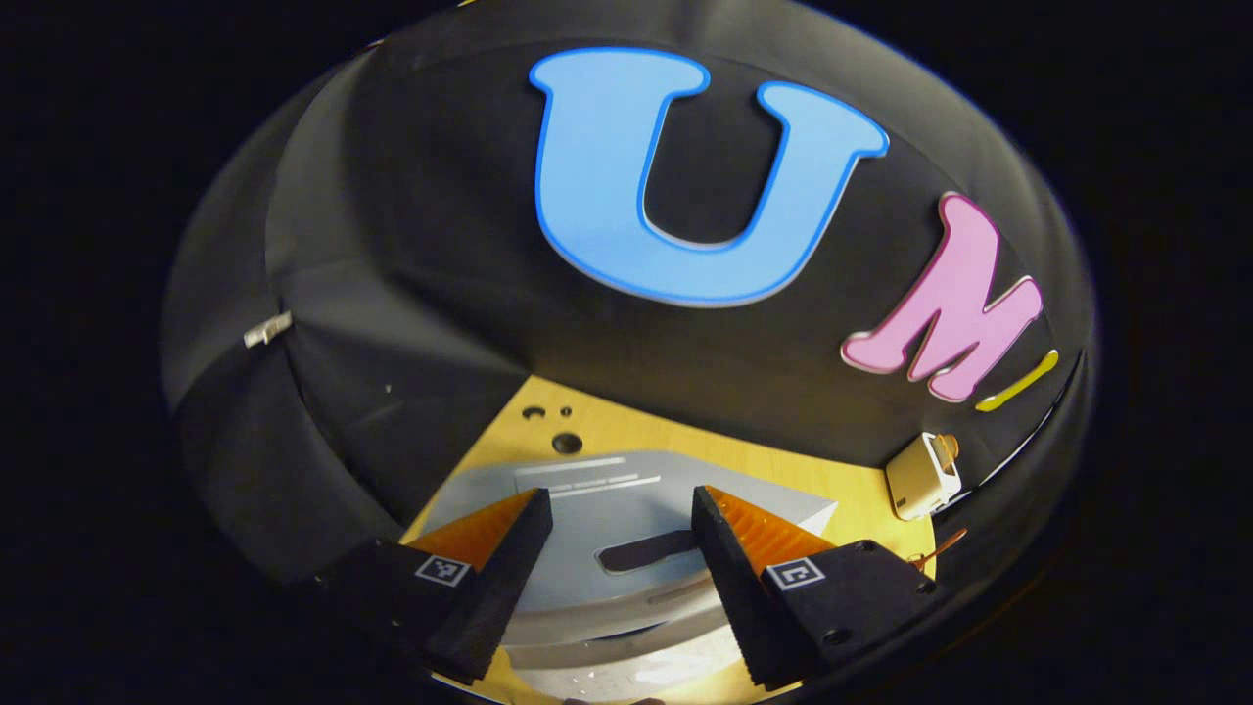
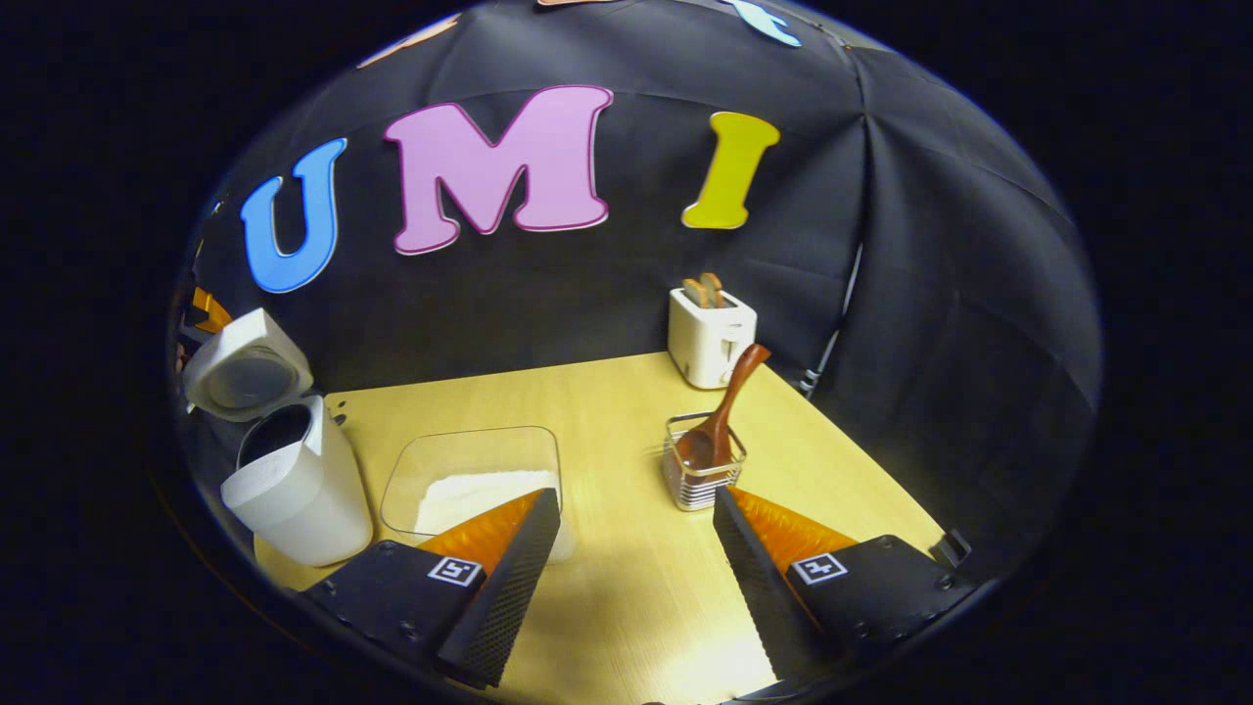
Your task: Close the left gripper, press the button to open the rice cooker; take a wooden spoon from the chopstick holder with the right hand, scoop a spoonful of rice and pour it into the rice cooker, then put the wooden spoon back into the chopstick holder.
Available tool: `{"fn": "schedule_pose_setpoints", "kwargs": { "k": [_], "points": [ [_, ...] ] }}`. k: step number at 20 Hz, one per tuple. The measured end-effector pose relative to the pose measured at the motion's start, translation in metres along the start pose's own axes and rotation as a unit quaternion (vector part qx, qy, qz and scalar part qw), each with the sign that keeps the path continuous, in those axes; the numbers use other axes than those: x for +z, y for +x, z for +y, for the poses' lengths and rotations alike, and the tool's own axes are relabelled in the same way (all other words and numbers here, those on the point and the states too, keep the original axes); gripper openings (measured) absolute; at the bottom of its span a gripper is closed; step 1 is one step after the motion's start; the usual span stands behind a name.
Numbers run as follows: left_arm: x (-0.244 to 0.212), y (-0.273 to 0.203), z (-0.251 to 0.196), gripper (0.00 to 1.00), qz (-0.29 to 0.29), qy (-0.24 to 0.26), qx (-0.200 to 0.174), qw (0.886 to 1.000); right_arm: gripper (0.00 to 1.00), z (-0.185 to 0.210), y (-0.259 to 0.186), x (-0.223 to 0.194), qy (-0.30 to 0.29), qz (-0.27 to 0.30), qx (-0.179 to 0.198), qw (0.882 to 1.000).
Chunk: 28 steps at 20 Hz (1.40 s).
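Wooden spoon (image 2: 722, 411) stands in our chopstick holder (image 2: 701, 477) near the bench's (image 2: 626, 587) right edge. Our rice cooker (image 2: 284, 470) sits lid-up at the left edge. Both grippers' jaws gape wide, holding nothing.

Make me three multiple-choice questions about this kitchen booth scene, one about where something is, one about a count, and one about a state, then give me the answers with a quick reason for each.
1. Where is the wooden spoon?
A. In the chopstick holder
B. In the rice container
C. Lying flat on the table

2. How many slices stick out of the toaster?
A. None
B. Two
C. Four

3. What state is the rice cooker in?
A. Lid shut
B. Lid open
C. Tipped on its side

Answers:
1. A, the spoon stands bowl-down in the wire holder with its handle leaning up toward the toaster.
2. B, two slices show at the toaster's top in the right gripper view.
3. B, the lid is swung up and the dark pot opening shows beneath it.
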<state>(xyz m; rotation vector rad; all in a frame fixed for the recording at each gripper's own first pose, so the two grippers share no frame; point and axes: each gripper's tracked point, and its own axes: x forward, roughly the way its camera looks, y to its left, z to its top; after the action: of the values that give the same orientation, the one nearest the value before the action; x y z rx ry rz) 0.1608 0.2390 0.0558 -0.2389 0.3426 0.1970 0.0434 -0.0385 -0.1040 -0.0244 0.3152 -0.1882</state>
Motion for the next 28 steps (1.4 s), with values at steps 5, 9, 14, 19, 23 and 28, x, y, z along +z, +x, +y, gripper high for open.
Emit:
{"fn": "schedule_pose_setpoints", "kwargs": {
  "k": [5, 9, 14, 19, 23, 28],
  "points": [
    [-0.048, 0.004, -0.003, 0.95, 0.003, 0.039, 0.048, 0.998, 0.98, 0.017, 0.004, -0.011, -0.018, 0.018, 0.055, 0.998],
    [-0.082, 0.006, -0.005, 0.95, 0.026, 0.045, 0.070, 0.996, 0.98, 0.018, 0.007, -0.012, -0.031, 0.020, 0.076, 0.996],
    [-0.123, 0.013, -0.001, 0.96, 0.060, 0.080, 0.087, 0.991, 0.98, 0.005, 0.016, -0.020, -0.022, 0.038, 0.076, 0.996],
    [-0.133, 0.018, -0.003, 0.97, 0.033, 0.103, 0.080, 0.991, 0.98, 0.001, 0.017, -0.023, -0.027, 0.038, 0.080, 0.996],
    [-0.126, 0.018, -0.006, 0.97, -0.006, 0.096, 0.074, 0.993, 0.98, 0.007, 0.016, -0.021, -0.025, 0.036, 0.090, 0.995],
    [-0.116, 0.003, -0.010, 0.95, -0.053, 0.089, 0.076, 0.992, 0.99, 0.017, 0.010, -0.016, -0.033, 0.033, 0.103, 0.994]
  ]
}}
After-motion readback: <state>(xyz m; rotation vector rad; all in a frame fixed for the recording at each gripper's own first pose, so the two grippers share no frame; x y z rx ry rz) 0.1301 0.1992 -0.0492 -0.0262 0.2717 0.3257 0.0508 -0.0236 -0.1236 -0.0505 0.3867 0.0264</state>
